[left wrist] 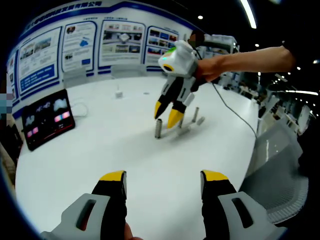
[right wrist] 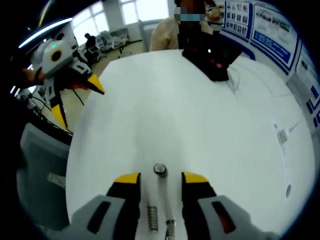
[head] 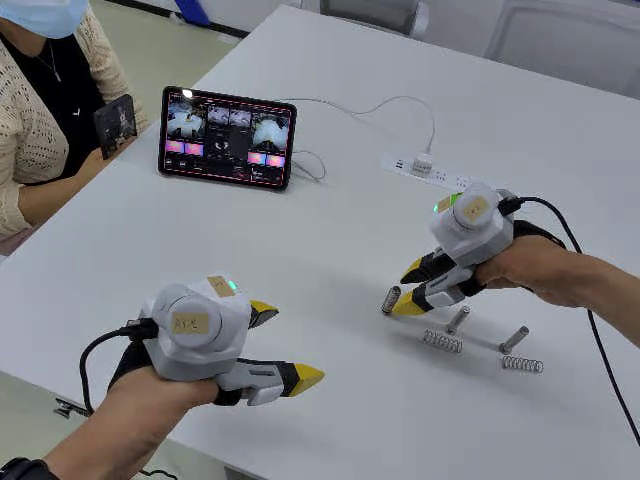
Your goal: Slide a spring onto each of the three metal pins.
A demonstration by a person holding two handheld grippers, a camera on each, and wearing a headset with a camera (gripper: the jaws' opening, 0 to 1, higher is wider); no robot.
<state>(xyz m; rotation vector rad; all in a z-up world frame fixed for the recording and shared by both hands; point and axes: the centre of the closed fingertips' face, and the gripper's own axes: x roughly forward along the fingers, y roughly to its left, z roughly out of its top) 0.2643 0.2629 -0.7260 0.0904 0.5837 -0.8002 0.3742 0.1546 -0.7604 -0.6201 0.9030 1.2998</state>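
An upright metal pin (head: 390, 300) stands on the white table (head: 330, 240); it looks ribbed, as if a spring sits on it. My right gripper (head: 410, 288) hovers open just beside it, and its tips flank the pin's top (right wrist: 160, 170) without touching. Two more pins (head: 458, 319) (head: 514, 339) stand to the right. Two loose springs (head: 441, 342) (head: 522, 364) lie flat near them, one spring (right wrist: 152, 218) between my right jaws. My left gripper (head: 285, 345) is open and holds nothing, well to the left near the front edge. It faces the right gripper (left wrist: 167, 112) and pin (left wrist: 158, 128).
A tablet (head: 228, 137) stands at the back left, with a cable running to a power strip (head: 425, 170). A person (head: 40, 110) sits at the left edge holding a phone (head: 115, 122). Chairs (head: 560, 40) stand beyond the far edge.
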